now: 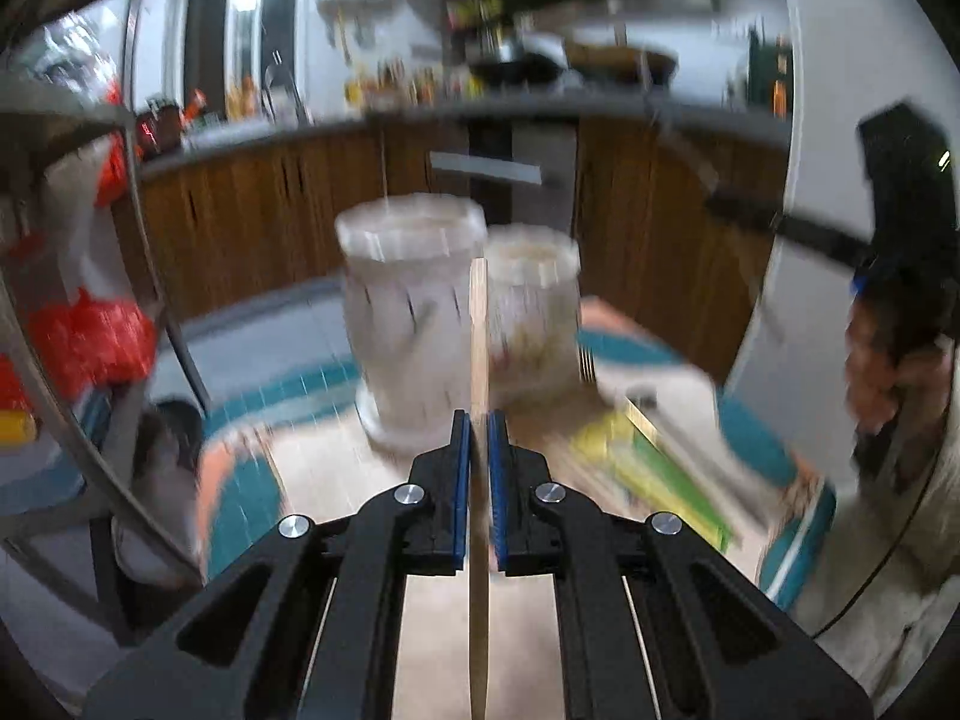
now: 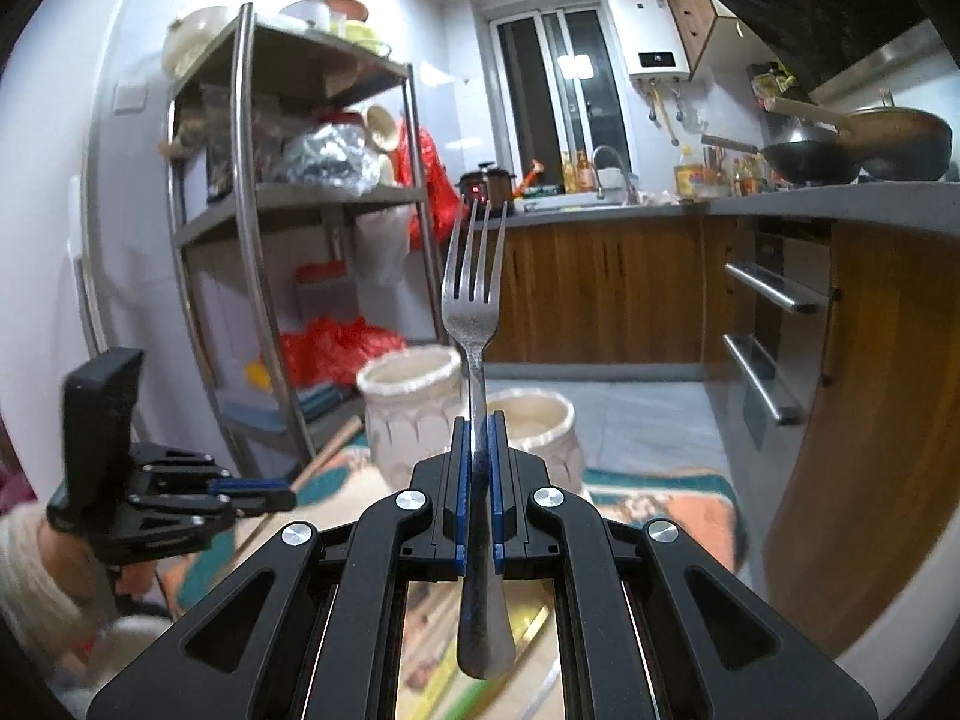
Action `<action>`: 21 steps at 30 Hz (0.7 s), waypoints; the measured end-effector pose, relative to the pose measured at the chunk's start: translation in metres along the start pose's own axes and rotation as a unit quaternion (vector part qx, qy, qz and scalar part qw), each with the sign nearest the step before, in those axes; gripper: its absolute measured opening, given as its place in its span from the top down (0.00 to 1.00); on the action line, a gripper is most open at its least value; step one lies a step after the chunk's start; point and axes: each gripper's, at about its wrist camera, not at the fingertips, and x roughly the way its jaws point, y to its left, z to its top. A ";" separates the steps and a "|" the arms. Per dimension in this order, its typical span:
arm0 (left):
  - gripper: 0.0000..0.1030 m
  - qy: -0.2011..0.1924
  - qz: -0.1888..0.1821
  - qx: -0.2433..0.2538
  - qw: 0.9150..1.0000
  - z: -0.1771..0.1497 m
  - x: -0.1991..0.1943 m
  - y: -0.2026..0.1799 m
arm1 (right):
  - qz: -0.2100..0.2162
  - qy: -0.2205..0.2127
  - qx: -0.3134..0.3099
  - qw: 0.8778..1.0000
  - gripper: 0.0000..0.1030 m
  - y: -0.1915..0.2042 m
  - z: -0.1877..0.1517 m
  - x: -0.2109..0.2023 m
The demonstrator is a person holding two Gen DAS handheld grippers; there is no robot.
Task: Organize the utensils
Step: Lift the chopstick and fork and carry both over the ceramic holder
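Kitchen behind; fork (image 2: 474, 300) upright, tines up

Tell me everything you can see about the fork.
The fork looks like shiny metal, with four tines and a broad rounded handle end. It stands nearly upright, tines up, raised in the air. The right tongs are shut on its neck, blue pads pressing both sides. Nothing else touches it.

Left view motion-blurred; right sharp; fisheye-warped edges.
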 end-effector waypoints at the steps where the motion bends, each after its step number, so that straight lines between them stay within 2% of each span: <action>1: 0.94 -0.020 0.002 -0.004 1.000 0.010 -0.004 0.002 | 0.004 -0.009 0.007 1.000 0.93 -0.001 0.005 0.004; 5: 0.94 -0.085 -0.005 -0.039 0.996 0.054 -0.009 0.016 | 0.019 -0.032 0.038 0.999 0.93 -0.009 0.022 0.025; 8: 0.94 -0.110 0.000 -0.053 0.993 0.085 0.000 0.024 | 0.029 -0.039 0.052 0.997 0.93 -0.012 0.031 0.044; 16: 0.94 -0.149 0.016 -0.108 0.983 0.140 0.042 0.044 | 0.018 -0.056 0.092 0.994 0.93 -0.032 0.040 0.090; 21: 0.94 -0.161 0.053 -0.104 0.980 0.150 0.069 0.047 | 0.004 -0.053 0.114 0.992 0.93 -0.047 0.030 0.111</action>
